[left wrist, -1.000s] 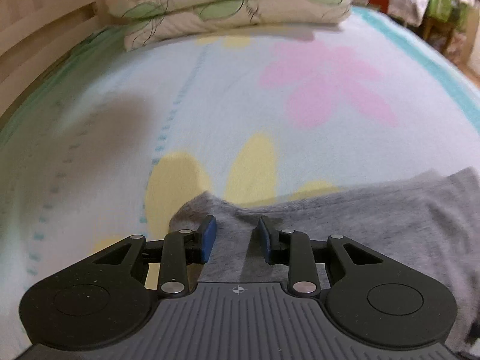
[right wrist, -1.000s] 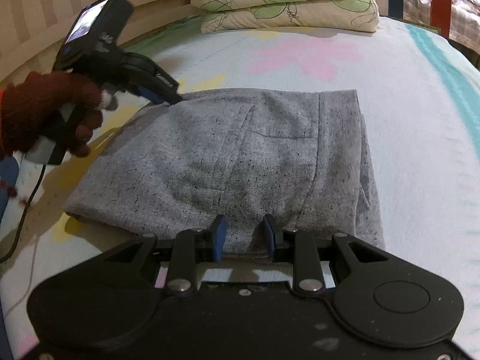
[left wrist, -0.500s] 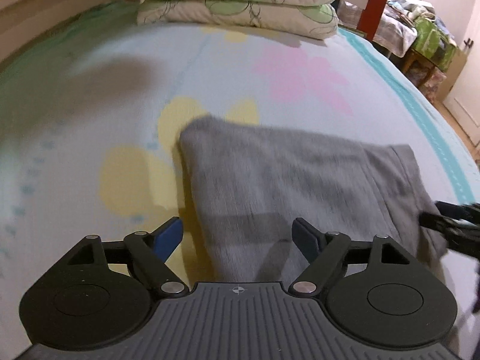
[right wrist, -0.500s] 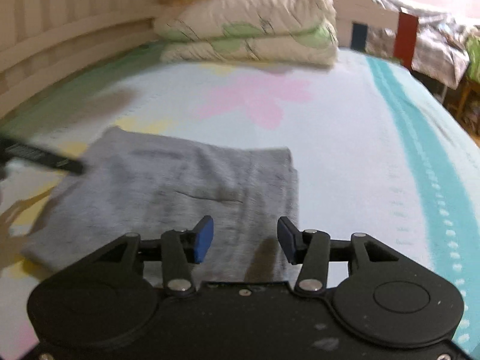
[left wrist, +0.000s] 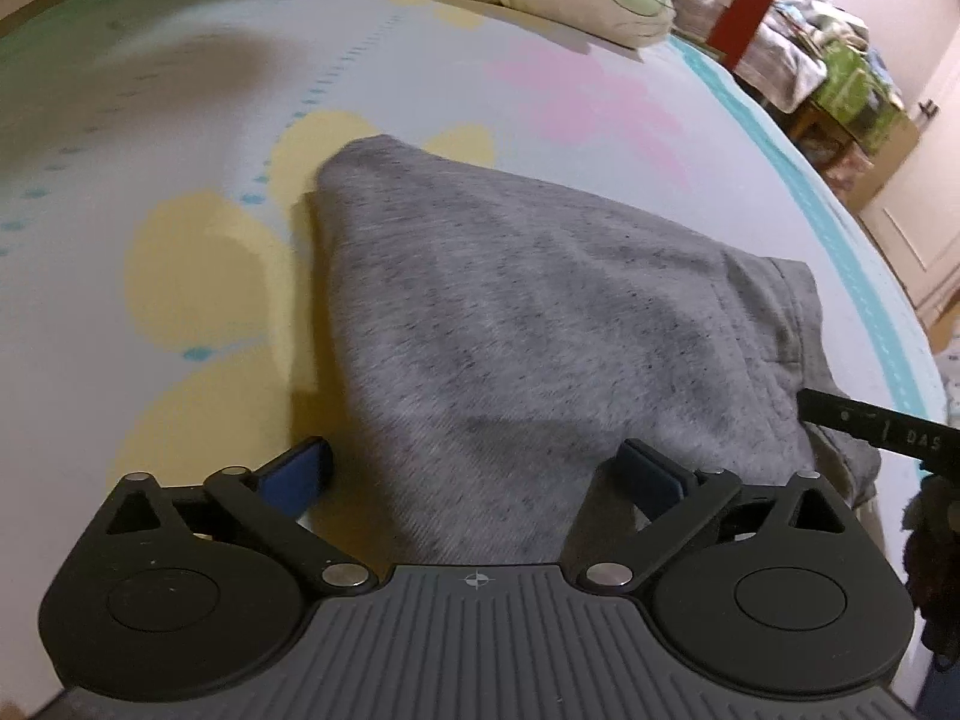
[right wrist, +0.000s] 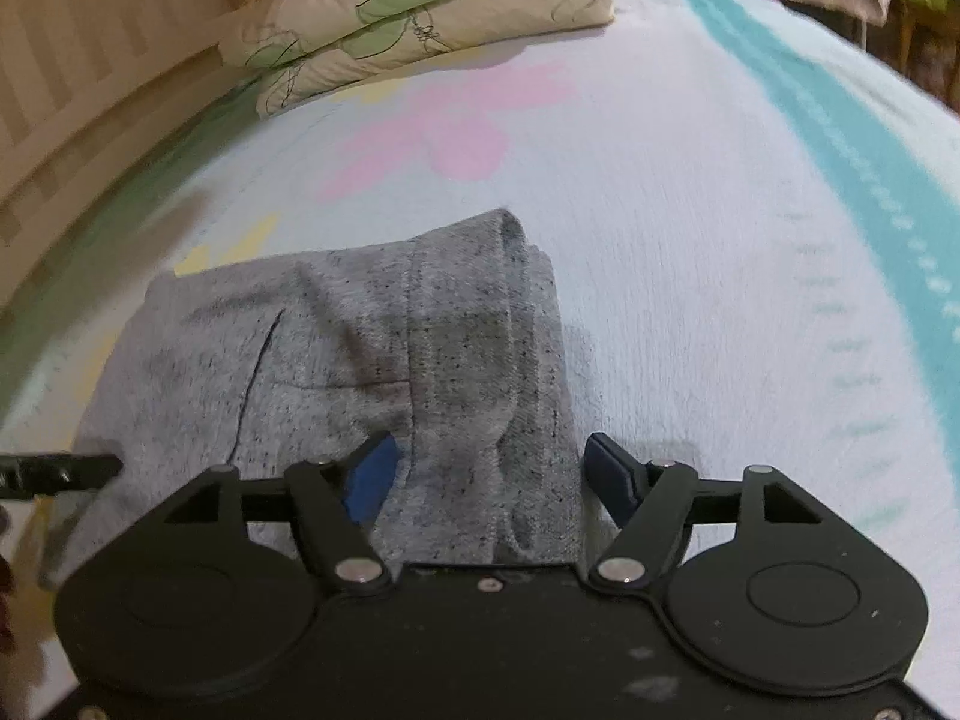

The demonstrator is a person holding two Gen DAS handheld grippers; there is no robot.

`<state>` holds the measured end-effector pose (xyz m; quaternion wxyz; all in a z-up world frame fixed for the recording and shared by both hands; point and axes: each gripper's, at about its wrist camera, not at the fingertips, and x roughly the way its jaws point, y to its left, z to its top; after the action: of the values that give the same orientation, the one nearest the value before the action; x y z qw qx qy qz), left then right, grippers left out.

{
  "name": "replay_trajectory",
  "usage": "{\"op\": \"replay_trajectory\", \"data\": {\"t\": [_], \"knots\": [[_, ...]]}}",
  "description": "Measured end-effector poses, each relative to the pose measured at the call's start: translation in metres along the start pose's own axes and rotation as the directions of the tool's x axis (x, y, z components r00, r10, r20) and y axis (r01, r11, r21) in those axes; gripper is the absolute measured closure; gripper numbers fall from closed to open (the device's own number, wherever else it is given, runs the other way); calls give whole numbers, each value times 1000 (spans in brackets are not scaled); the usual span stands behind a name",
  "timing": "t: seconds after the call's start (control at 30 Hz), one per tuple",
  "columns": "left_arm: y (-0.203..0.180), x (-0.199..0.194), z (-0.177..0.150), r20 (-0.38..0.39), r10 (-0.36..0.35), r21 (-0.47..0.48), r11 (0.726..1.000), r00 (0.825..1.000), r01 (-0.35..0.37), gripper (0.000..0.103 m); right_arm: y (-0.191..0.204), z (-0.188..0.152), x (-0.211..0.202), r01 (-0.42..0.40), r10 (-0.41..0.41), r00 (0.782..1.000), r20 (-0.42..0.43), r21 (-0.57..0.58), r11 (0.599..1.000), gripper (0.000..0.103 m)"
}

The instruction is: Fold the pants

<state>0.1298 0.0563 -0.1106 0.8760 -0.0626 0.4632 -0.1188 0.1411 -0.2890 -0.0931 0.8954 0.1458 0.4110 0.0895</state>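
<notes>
Grey pants [left wrist: 510, 312] lie folded into a flat bundle on the flowered bed sheet [left wrist: 420, 78]. My left gripper [left wrist: 474, 474] hovers over the bundle's near left edge, its jaws opening wide, and the blue pads [left wrist: 297, 474] stand clear of the cloth. In the right wrist view the pants [right wrist: 336, 360] show their waistband end. My right gripper [right wrist: 486, 471] is over that end, jaws opening too, with the waistband fold lying between the pads untouched. A finger of the other gripper pokes in at each view's edge: the right one [left wrist: 888, 429] and the left one [right wrist: 54, 471].
Two stacked leaf-print pillows [right wrist: 420, 12] lie at the head of the bed, by a wooden headboard [right wrist: 90, 60]. A teal stripe [right wrist: 840, 150] runs along the sheet's right side. Cluttered furniture [left wrist: 840, 84] stands beyond the bed. A dark gloved hand [left wrist: 930, 546] shows at the right edge.
Both grippers went from nearly shut on the grey cloth to wide open and pulled back toward me. The pants now lie released and flat, more of the bundle in view.
</notes>
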Motion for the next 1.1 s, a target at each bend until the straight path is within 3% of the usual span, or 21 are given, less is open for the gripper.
{"op": "replay_trajectory", "data": {"t": [0.33,0.4,0.43,0.47,0.5,0.53,0.57,0.8,0.93,1.1], "knots": [[-12,12,7,33,13,-6,1000,999,-12,3,-11,14,13,-136,136,991,-7,-28,990,26],[-12,7,7,43,18,-10,1000,999,-18,21,-10,17,13,-141,141,990,-20,-42,989,34],[-12,5,8,51,16,-21,1000,999,-15,38,-10,17,12,-150,150,989,-23,-42,988,40],[-12,2,9,59,4,-39,999,998,-2,54,-9,17,10,-158,158,987,-16,-36,987,58],[-10,-2,9,72,-1,-56,998,997,6,63,-9,17,7,-159,159,987,-10,-31,987,67],[-9,-5,8,85,5,-61,998,996,0,78,-8,19,5,-154,154,988,-2,-34,987,70],[-9,-9,7,94,14,-54,998,995,-9,82,-5,20,1,-147,148,989,8,-40,988,73],[-26,-39,8,206,61,41,997,977,-71,92,29,34,-37,-127,137,986,98,-106,986,79],[-14,-53,38,257,73,57,994,964,-91,93,45,62,-46,-157,175,974,143,-130,979,79],[3,-59,78,326,116,64,987,938,-145,93,63,97,-26,-179,208,961,183,-164,970,80]]}}
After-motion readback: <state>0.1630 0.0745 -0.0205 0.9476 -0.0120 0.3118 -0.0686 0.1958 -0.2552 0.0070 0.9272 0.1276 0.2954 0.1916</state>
